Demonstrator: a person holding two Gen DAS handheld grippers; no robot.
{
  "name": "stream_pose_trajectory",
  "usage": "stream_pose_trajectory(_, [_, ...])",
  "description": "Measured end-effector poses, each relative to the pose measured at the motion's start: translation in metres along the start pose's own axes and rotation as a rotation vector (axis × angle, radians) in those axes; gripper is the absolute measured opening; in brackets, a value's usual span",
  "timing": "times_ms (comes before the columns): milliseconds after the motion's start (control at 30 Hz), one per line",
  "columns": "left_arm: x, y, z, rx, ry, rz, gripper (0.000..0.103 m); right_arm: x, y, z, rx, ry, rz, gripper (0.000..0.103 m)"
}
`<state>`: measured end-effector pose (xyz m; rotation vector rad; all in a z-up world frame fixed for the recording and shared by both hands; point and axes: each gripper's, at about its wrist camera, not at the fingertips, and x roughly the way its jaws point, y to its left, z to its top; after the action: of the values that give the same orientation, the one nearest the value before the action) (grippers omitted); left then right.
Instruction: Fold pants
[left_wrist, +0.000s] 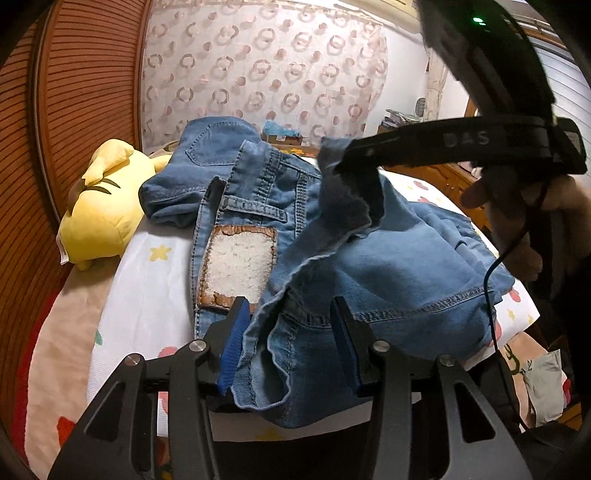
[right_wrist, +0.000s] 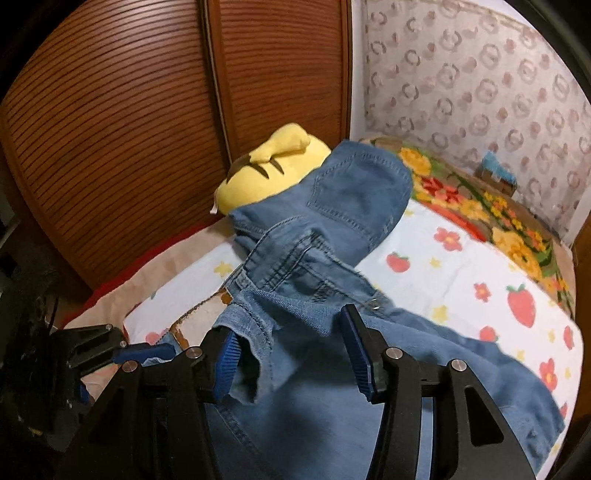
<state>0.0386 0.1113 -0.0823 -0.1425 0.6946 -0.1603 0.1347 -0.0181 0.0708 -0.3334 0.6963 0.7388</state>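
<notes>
Blue jeans (left_wrist: 388, 273) lie rumpled on a bed, with a fleecy white patch framed in brown (left_wrist: 236, 269) on them. My left gripper (left_wrist: 288, 332) is open; a denim hem lies loose between its blue pads (left_wrist: 232, 350). My right gripper (right_wrist: 291, 350) is open too, with denim folds between its pads (right_wrist: 227, 363). In the left wrist view the right gripper (left_wrist: 343, 162) hangs over the jeans with a flap of denim at its tip. The jeans (right_wrist: 332, 229) stretch away toward the plush toy in the right wrist view.
A yellow plush toy (left_wrist: 99, 210) lies at the bed's far left, against a wooden slatted wardrobe (right_wrist: 110, 147). The bedsheet (right_wrist: 480, 273) has strawberry and flower prints. A patterned curtain (left_wrist: 258, 66) hangs behind. A floral blanket (right_wrist: 480, 206) lies at the far edge.
</notes>
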Motion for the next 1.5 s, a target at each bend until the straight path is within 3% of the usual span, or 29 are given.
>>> stream_pose_trajectory(333, [0.005, 0.013, -0.002, -0.040, 0.012, 0.018, 0.046, -0.014, -0.012, 0.022, 0.099, -0.120, 0.030, 0.054])
stream_pose_trajectory(500, [0.007, 0.012, -0.001, -0.043, 0.008, 0.021, 0.046, -0.007, -0.007, 0.019, 0.053, -0.046, 0.014, 0.055])
stream_pose_trajectory(767, [0.005, 0.014, -0.001, -0.040, 0.001, 0.020, 0.046, 0.039, -0.001, 0.015, 0.051, 0.093, -0.004, 0.059])
stream_pose_trajectory(933, [-0.002, 0.018, -0.003, -0.045, -0.010, 0.025, 0.046, 0.057, 0.005, 0.018, 0.032, 0.134, -0.019, 0.059])
stream_pose_trajectory(1067, [-0.003, 0.022, -0.004, -0.051, -0.009, 0.029, 0.046, 0.047, 0.006, 0.020, 0.030, 0.094, 0.011, 0.059])
stream_pose_trajectory(1300, [0.002, 0.023, -0.003, -0.049, 0.002, 0.038, 0.046, -0.009, 0.001, 0.013, 0.026, -0.064, 0.065, 0.059])
stream_pose_trajectory(1500, [-0.003, 0.021, 0.002, -0.045, -0.026, 0.038, 0.046, -0.044, -0.026, -0.021, 0.032, -0.117, -0.029, 0.059])
